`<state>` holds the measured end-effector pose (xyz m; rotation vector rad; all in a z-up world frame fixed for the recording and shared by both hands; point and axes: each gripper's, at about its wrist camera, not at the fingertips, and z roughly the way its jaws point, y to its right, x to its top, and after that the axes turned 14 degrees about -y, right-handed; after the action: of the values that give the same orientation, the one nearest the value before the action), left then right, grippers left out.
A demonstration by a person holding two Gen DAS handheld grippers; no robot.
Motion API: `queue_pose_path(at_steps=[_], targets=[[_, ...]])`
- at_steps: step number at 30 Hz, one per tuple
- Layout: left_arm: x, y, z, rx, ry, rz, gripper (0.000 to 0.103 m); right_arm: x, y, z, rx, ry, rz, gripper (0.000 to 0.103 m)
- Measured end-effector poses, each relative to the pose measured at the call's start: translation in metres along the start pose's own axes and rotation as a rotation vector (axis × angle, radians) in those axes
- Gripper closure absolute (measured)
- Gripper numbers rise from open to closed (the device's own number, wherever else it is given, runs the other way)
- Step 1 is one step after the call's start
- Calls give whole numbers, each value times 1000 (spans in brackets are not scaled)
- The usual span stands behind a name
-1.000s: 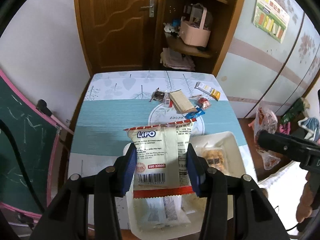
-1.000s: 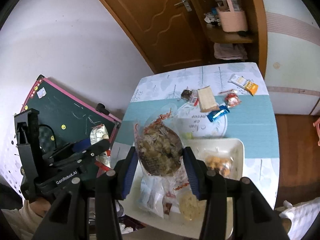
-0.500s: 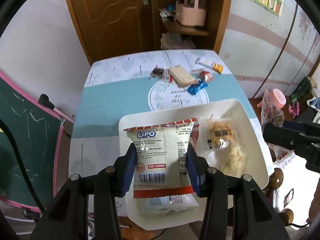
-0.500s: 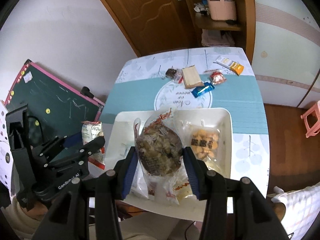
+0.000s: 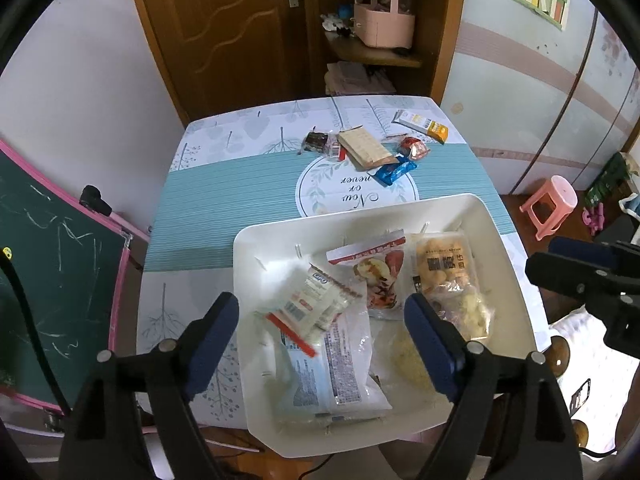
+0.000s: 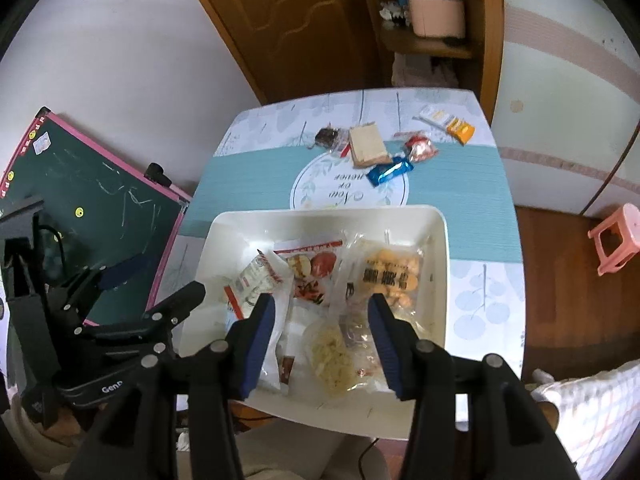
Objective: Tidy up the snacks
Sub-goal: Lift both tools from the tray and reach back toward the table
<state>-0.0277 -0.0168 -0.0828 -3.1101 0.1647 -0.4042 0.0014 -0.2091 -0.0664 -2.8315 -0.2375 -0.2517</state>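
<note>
Left wrist: fingers point(image 5: 224, 332) just opened; packet point(image 5: 310, 306) free.

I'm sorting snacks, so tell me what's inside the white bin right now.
The white bin holds a white cracker pack, a red fruit-print bag, a clear bag of round yellow biscuits and several clear packets. What lies beneath this pile is covered.

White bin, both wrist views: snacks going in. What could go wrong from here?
The white bin seems to overhang the table edge at its near end; a bump could tip it.
The left gripper has just been opening its jaws; the white packet falls free between them, blurred, and may settle askew on the pile.
Several loose snacks lie beyond the bin; reaching over could snag its rim.
</note>
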Motion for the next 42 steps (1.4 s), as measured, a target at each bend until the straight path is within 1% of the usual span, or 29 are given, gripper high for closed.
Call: queue_pose_path(at_steps=[5, 10, 16, 27, 31, 36, 40, 42], targets=[[1, 2, -5, 1, 21, -5, 19, -2, -3, -11, -10, 59, -17, 54], [3, 4, -9, 9, 35, -1, 19, -5, -2, -21, -16, 120, -9, 54], [2, 6, -13, 13, 51, -2, 19, -7, 0, -29, -28, 163, 9, 54], [6, 3, -24, 33, 93, -9, 19, -12, -8, -45, -106, 250, 4, 54], [10, 0, -27, 39, 108, -15, 19, -12, -7, -49, -122, 286, 14, 54], [21, -7, -33, 29, 126, -39, 19, -11, -6, -62, -131, 364, 18, 54], [37, -15, -41, 26, 153, -50, 19, -5, -13, -68, -195, 407, -29, 54], [46, -18, -46, 36, 168, -43, 19, 1, -16, -72, -201, 409, -49, 54]])
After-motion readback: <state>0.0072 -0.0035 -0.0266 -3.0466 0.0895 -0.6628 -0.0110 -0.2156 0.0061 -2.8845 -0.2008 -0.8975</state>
